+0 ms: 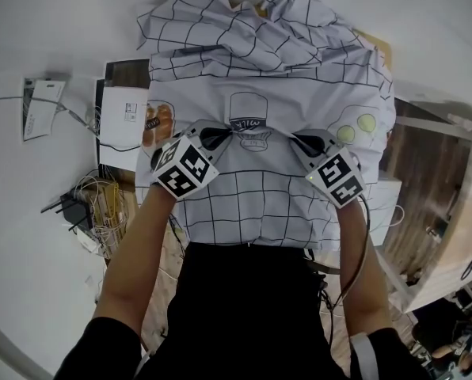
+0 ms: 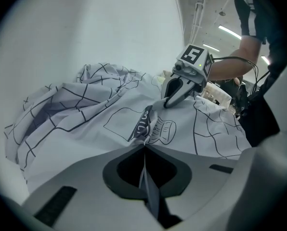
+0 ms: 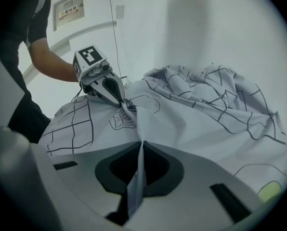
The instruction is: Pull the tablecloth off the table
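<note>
A white tablecloth [image 1: 268,77] with a black grid and printed drawings lies rumpled over the table, bunched at the far end. A tan corner of the table [image 1: 380,47] peeks out at the far right. My left gripper [image 1: 230,133] is shut on a pinched fold of the cloth near the milk-bottle print, and the fold runs between its jaws [image 2: 144,146]. My right gripper [image 1: 289,136] is shut on a fold just to the right, with cloth [image 3: 206,124] caught in its jaws [image 3: 141,142]. The two grippers' tips point toward each other, a short way apart.
On the floor at the left lie papers [image 1: 42,105], a printed sheet [image 1: 127,109] and a tangle of cables [image 1: 101,204]. Wooden furniture [image 1: 426,172] stands close on the right. The near edge of the cloth hangs down against the person's black clothing [image 1: 244,307].
</note>
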